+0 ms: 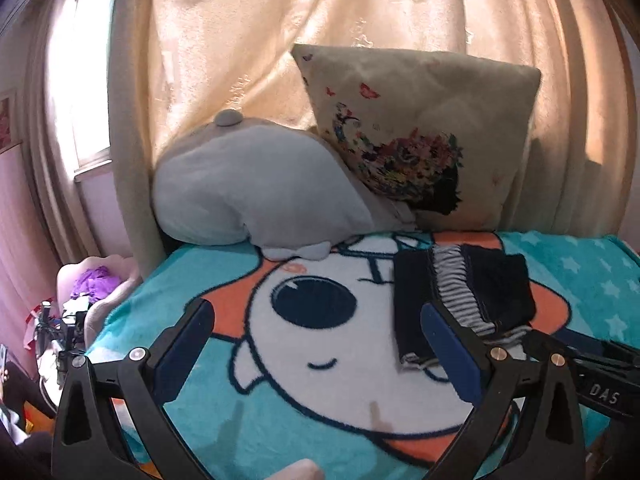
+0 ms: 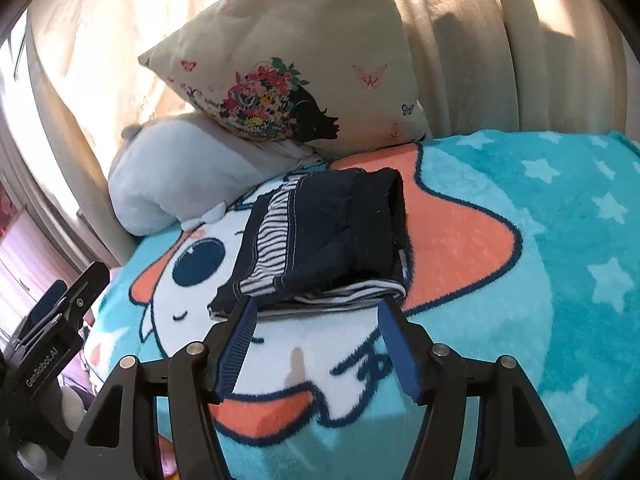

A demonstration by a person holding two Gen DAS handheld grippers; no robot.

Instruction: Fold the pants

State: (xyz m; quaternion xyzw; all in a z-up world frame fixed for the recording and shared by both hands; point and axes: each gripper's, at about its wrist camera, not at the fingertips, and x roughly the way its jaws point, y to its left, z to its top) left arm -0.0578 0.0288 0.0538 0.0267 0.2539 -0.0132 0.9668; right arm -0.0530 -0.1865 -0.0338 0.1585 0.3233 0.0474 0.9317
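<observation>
The dark navy pants [image 2: 328, 236] with a black-and-white striped lining lie folded in a compact bundle on the cartoon blanket [image 2: 500, 280]. They also show in the left wrist view [image 1: 464, 292], to the right of centre. My right gripper [image 2: 318, 312] is open and empty, with its fingertips just in front of the bundle's near edge. My left gripper [image 1: 316, 312] is open and empty above the blanket [image 1: 320, 360], left of the pants. The left gripper's body shows at the left edge of the right wrist view [image 2: 60, 320].
A grey plush toy [image 1: 256, 184] and a cream pillow with a floral print [image 1: 420, 136] lean against the beige curtain [image 1: 320, 20] at the back of the bed. A cluttered stand with purple cloth [image 1: 96, 280] stands left of the bed.
</observation>
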